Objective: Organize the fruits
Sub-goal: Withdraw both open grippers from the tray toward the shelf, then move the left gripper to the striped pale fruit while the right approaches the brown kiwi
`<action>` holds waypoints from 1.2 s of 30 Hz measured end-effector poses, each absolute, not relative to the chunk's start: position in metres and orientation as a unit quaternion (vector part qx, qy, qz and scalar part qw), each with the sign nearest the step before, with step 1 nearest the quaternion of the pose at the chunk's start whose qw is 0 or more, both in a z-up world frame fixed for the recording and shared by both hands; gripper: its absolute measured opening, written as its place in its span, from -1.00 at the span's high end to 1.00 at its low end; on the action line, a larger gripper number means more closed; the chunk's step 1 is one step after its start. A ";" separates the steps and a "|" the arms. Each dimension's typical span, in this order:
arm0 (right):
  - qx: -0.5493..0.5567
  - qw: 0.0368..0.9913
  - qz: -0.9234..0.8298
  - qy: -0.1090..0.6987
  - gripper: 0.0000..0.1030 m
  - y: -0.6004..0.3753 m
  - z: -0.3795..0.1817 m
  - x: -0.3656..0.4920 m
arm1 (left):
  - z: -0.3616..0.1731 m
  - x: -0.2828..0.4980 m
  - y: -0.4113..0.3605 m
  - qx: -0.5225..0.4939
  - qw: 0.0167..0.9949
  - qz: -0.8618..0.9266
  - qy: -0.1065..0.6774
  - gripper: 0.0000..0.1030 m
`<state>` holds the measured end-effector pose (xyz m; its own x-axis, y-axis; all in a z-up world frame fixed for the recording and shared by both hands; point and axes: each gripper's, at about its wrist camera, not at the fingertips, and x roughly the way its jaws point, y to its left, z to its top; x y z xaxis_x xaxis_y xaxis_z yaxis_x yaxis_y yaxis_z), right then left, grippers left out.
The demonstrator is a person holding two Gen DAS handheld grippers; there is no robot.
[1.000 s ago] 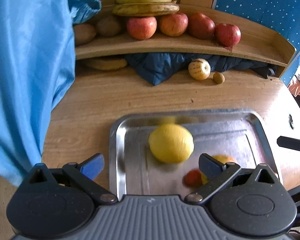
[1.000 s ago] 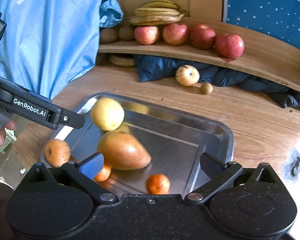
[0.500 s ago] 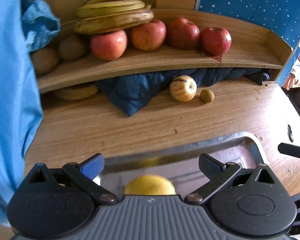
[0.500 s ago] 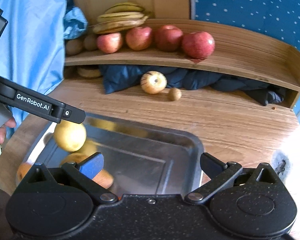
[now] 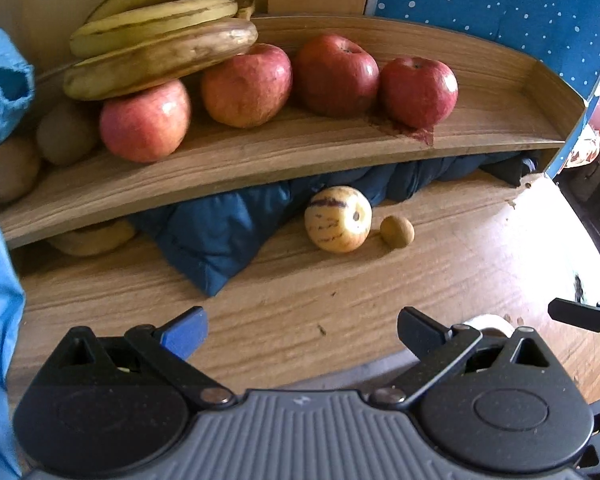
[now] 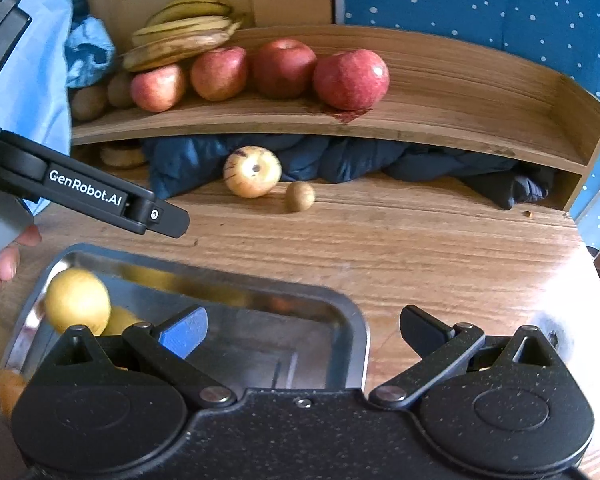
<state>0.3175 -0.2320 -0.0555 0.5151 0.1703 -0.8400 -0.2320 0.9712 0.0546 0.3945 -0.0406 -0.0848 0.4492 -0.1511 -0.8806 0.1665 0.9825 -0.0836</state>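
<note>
Both grippers are spread wide with nothing between the fingers: the left gripper point(image 5: 300, 330) hangs over bare wood, and the right gripper point(image 6: 302, 330) sits over the far right corner of the metal tray point(image 6: 352, 320). The striped yellow fruit point(image 5: 337, 219) lies on the wooden table point(image 5: 440, 264) right at the shelf's front edge, touching the dark blue jacket point(image 5: 220, 232) behind it. It's roundish, so no real long axis, and its dark end spot faces out toward the cameras. It's well ahead of both grippers, slightly right of centre for the left one and slightly left for the right one. A small brown fruit point(image 5: 397, 231) sits just beside it on its right, apart from it. In the tray, a yellow round fruit point(image 6: 77, 300) sits near the far left corner, blurry, with more fruit under it that I can't make out. The shelf point(image 5: 500, 120) has bananas point(image 5: 160, 40) lying lengthwise on top of the apples point(image 5: 334, 76) at its left end, and its right end is bare wood. There's a wide open strip of table between the tray's far edge and the shelf.
</note>
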 end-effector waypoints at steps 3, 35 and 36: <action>-0.032 0.870 0.105 0.480 -0.98 -0.233 -0.058 0.326 | -0.088 0.405 -0.042 0.002 0.850 -0.096 0.517 -0.99; -0.086 0.869 0.078 0.481 -0.76 -0.209 -0.094 0.400 | -0.117 0.474 -0.053 -0.050 0.838 -0.146 0.523 -0.99; -0.088 0.869 0.079 0.480 -0.71 -0.208 -0.095 0.401 | -0.118 0.474 -0.053 -0.051 0.838 -0.144 0.523 -0.99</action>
<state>0.4010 -0.2080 -0.0948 0.5262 0.0526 -0.8487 -0.2216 0.9721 -0.0772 0.4744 -0.0531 -0.1176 0.4104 -0.2948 -0.8629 0.1879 0.9533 -0.2364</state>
